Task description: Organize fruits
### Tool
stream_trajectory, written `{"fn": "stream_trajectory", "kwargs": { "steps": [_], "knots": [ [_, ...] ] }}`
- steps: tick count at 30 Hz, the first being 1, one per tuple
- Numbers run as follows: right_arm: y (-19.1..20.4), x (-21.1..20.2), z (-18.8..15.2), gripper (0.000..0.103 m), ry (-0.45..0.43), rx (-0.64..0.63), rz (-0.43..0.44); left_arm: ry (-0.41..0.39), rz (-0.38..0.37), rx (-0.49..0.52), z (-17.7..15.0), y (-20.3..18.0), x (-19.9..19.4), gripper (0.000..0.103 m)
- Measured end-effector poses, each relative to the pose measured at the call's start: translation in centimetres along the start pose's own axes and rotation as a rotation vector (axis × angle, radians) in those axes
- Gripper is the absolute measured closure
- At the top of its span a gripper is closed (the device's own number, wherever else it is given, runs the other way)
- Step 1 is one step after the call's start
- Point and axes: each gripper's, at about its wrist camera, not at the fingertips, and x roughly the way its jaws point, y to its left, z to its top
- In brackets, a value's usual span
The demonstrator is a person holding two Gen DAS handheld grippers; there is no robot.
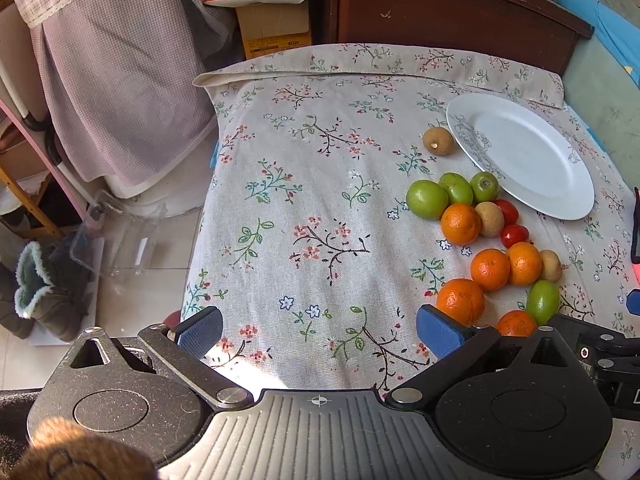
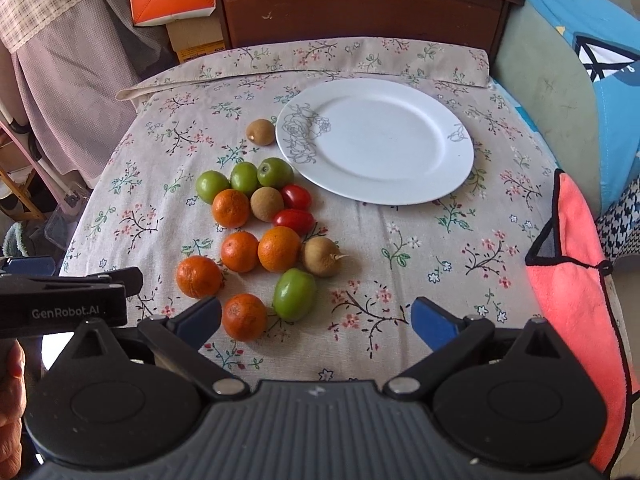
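Fruits (image 2: 256,236), among them oranges, green fruits, brown ones and two red tomatoes (image 2: 295,208), are lying clustered on the floral tablecloth (image 2: 420,260) just beside a bare white plate (image 2: 384,144). The left gripper (image 1: 318,330) and right gripper (image 2: 316,318) are being held spread wide above the near edge, nothing pinched.

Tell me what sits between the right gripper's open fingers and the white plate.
In the right wrist view, bare floral tablecloth lies between the right gripper and the plate; the fruit cluster lies off to the left.
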Motion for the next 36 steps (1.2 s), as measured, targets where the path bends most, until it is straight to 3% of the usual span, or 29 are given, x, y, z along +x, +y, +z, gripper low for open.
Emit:
{"fn": "stream_trajectory", "kwargs": {
  "steps": [21,32,36],
  "knots": [
    [-0.5,0.1,0.3,0.005,-0.011,0.036,-0.041,-0.041,0.022,0.039,-0.6,-1.0,0.0,0.000],
    [-2.2,-0.7,-0.6,0.011,-0.041,0.035,-0.016,-0.074,0.015,0.029,-0.4,-0.1,-0.5,0.002],
    [-2.5,-0.9,-0.9,0.017,-0.054,0.028,0.003,-0.080,0.010,0.032,-0.4,-0.1,-0.5,0.002]
  ]
}}
